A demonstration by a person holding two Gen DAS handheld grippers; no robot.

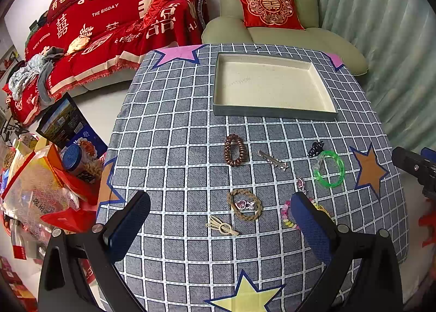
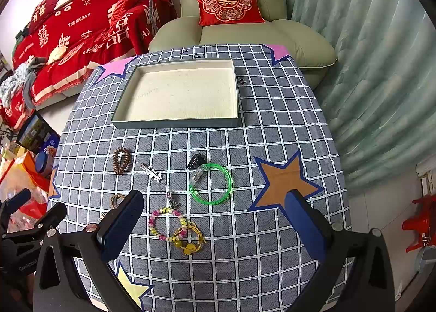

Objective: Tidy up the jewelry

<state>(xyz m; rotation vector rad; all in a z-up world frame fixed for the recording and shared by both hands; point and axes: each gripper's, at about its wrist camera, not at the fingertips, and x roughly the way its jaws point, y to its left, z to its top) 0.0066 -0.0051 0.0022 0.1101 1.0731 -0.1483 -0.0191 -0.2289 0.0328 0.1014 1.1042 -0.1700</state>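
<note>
While the tray (image 1: 272, 84) at 12 o'clock on the desk (image 1: 169, 148) lies unfilled, left claw (image 1: 218, 216) and right claw (image 2: 215, 219) hover wide open, empty; sorting unstarted, next: close on braided band (image 1: 245, 204) at 6 o'clock.

Bright, even light; fisheye-warped edges

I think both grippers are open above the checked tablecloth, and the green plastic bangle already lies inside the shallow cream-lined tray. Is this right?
Not quite. The green plastic bangle is not in the shallow cream-lined tray; it lies on the checked tablecloth in front of it, as the right wrist view shows. The tray holds nothing. The left gripper and right gripper are indeed open.
</note>
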